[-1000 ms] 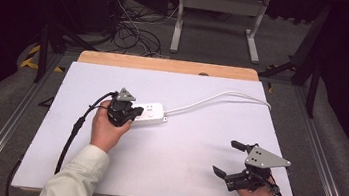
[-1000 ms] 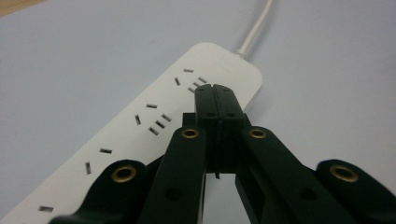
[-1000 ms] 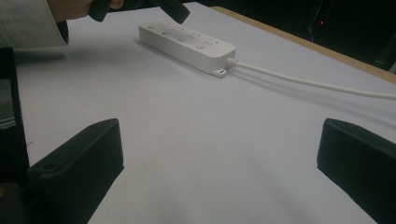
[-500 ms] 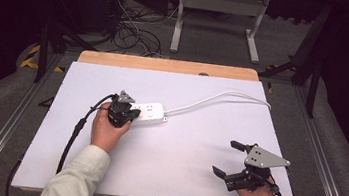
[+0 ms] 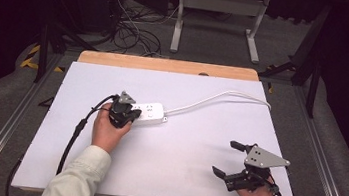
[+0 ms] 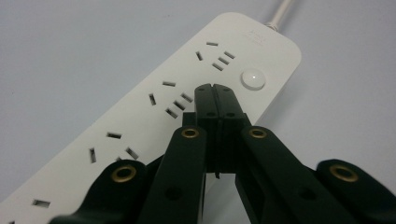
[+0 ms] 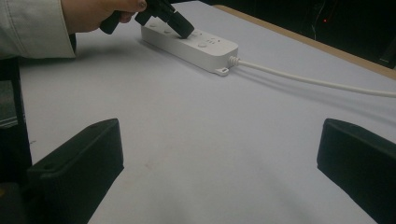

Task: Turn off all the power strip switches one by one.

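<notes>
The left gripper (image 6: 215, 88), jaws pressed together on nothing, hovers over the white power strip (image 6: 154, 112), its round button (image 6: 252, 78) just beyond the tips; the right gripper (image 5: 235, 161) rests wide open, well apart.

The power strip (image 6: 187, 100) looks like smooth white plastic with a soft satin sheen, and its round button (image 6: 253, 78) is glossier. The left gripper (image 6: 215, 89) has matt black plastic jaws set with brass-coloured metal rivets. The table (image 5: 197, 146) carries a matt pale sheet, faintly scuffed, with bare wood along its far edge. The white cable (image 7: 308, 80) looks rubbery. The sleeve (image 5: 77, 179) is pale woven cloth.
</notes>
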The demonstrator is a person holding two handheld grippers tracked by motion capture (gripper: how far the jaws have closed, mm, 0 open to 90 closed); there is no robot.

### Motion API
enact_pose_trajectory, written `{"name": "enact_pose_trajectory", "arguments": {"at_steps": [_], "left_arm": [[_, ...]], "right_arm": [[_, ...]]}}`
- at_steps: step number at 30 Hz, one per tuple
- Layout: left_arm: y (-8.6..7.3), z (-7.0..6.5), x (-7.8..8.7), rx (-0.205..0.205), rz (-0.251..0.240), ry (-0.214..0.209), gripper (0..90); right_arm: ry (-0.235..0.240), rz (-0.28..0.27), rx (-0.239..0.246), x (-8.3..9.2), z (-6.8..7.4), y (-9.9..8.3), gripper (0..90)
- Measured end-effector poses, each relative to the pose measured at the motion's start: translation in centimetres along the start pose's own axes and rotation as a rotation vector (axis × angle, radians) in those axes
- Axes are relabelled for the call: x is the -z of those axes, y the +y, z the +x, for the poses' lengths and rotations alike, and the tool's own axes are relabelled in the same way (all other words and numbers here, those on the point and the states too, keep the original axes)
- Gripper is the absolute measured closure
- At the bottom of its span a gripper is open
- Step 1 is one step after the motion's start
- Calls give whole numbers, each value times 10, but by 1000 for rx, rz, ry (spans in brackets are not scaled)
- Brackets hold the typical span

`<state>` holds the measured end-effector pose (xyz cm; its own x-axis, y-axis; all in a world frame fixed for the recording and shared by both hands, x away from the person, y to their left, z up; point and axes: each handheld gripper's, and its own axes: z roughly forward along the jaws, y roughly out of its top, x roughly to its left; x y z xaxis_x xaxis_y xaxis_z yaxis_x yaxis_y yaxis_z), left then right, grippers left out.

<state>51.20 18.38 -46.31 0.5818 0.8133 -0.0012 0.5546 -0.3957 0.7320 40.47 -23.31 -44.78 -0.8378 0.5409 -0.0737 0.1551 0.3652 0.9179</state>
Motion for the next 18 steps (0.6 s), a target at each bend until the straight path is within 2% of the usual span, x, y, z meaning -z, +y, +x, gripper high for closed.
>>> {"name": "enact_pose_trajectory", "arguments": {"at_steps": [3,18], "left_arm": [[0,0,0,-9,-2,8,900],[-3,-2,-1,8,-25,4,900]], "right_arm": [[1,-1,-1,0,0,0,9],[3,0,2,0,0,0,9]]}}
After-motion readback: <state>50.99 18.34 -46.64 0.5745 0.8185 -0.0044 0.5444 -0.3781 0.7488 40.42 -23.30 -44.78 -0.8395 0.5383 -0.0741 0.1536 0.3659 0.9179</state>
